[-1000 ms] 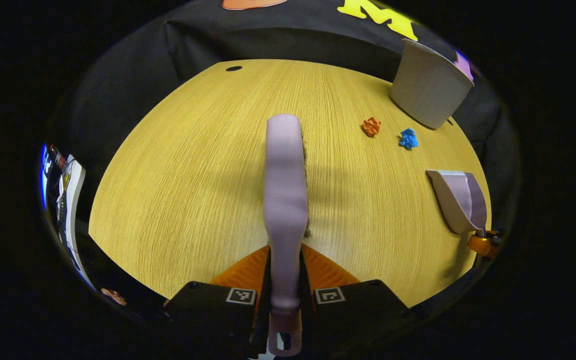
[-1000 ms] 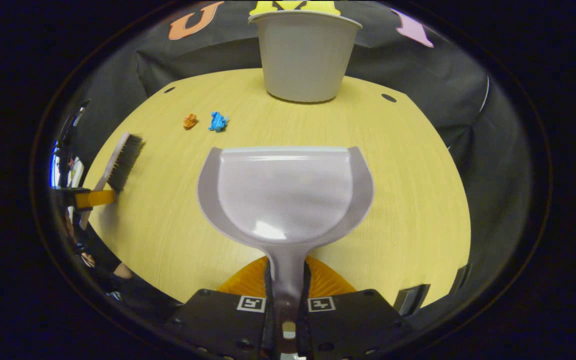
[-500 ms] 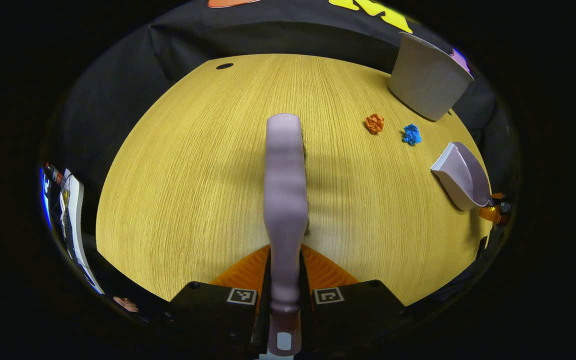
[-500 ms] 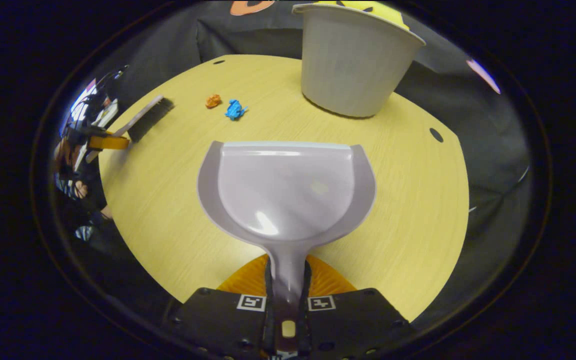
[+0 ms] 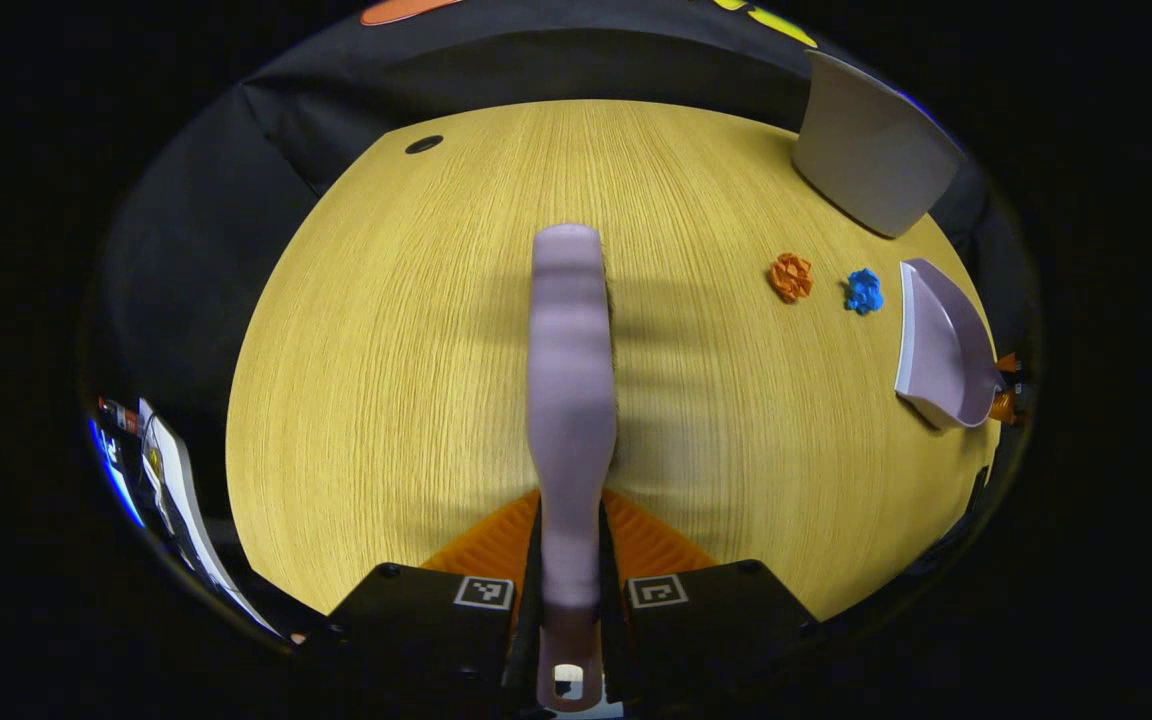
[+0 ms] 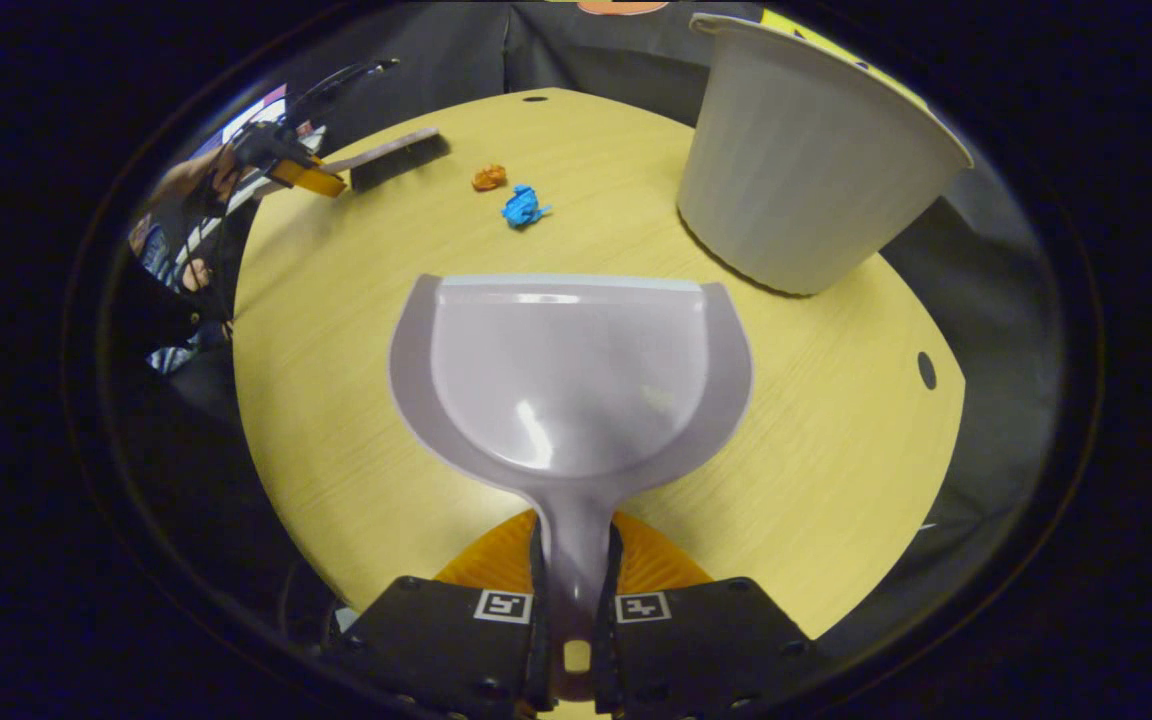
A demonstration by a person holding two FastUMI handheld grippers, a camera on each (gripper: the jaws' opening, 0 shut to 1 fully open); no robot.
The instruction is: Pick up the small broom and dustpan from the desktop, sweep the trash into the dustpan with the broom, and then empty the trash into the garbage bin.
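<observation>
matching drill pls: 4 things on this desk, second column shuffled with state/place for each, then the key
Things
1. small broom
2. dustpan
3. garbage bin
4. orange paper ball

State or place
A. loose on the desktop beside a blue paper ball
B. handle clamped in the right hand-held gripper, pan empty
C. handle clamped in the left hand-held gripper
D. standing upright at the far side of the desktop

Pairs: 1-C, 2-B, 3-D, 4-A
</observation>
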